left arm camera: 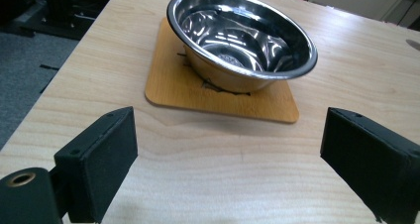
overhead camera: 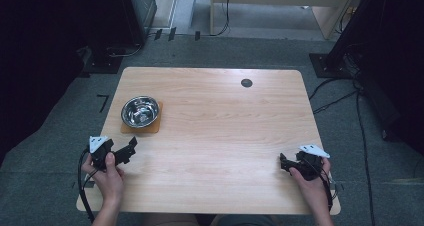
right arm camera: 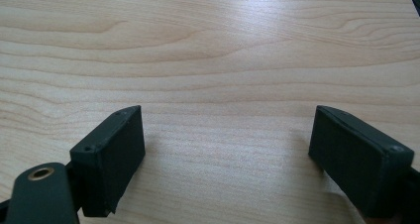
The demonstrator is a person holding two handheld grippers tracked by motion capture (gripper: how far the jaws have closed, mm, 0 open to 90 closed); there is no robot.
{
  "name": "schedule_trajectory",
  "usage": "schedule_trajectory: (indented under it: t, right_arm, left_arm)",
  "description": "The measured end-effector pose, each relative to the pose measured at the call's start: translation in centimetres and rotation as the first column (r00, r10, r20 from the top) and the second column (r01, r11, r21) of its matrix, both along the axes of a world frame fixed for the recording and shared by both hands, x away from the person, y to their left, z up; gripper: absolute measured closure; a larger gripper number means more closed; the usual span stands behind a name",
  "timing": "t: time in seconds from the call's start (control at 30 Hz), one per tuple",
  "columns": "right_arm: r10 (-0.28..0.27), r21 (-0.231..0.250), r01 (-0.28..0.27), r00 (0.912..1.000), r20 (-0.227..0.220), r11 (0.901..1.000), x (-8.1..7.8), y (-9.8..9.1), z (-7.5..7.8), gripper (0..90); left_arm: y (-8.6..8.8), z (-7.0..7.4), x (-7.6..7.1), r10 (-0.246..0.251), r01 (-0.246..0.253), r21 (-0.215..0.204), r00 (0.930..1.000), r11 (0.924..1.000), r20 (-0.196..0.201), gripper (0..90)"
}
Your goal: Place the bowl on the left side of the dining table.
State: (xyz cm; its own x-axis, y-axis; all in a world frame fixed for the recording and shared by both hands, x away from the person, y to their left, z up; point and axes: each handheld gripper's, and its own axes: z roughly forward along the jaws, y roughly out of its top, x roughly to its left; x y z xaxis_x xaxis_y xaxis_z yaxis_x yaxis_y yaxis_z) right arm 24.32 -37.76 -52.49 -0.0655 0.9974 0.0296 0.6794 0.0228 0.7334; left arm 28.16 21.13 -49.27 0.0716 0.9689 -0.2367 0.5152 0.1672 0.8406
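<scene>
Before the left tool (left arm camera: 228, 154), a bowl (left arm camera: 241, 38), unlabelled.

High view overhead, facing forward; gripper views low, close; bowl (overhead camera: 140, 111) (left arm camera: 241, 38) shared.

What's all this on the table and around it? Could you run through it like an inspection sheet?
Surface: pale wooden table, with a small dark round cap near its far edge.
Job's things: steel bowl, empty and upright, standing on a thin square wooden mat at the table's left.
Clutter: nothing seen.
Grippers: left tool open, holding nothing, pointed at the bowl and short of the mat; right tool open, holding nothing, over bare wood at the right.
Cables: one trails from the left tool; more lie on the floor at the right.
Surroundings: grey carpet, dark equipment stands, pale wooden furniture behind.
</scene>
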Motion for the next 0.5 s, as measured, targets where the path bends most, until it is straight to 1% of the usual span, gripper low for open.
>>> schedule_trajectory:
  t: [0.17,0.5]
  right_arm:
    - [-0.003,0.0,0.003,1.0,0.0,1.0,0.0,0.0,0.0,13.5]
    - [-0.003,0.0,0.003,1.0,0.0,1.0,0.0,0.0,0.0,13.5]
  left_arm:
    - [-0.1,-0.5,-0.5,-0.009,0.009,0.006,0.9998,0.9999,-0.019,7.4]
    - [-0.3,-0.8,-1.7,-0.035,0.036,0.039,0.999,0.9986,-0.029,7.4]
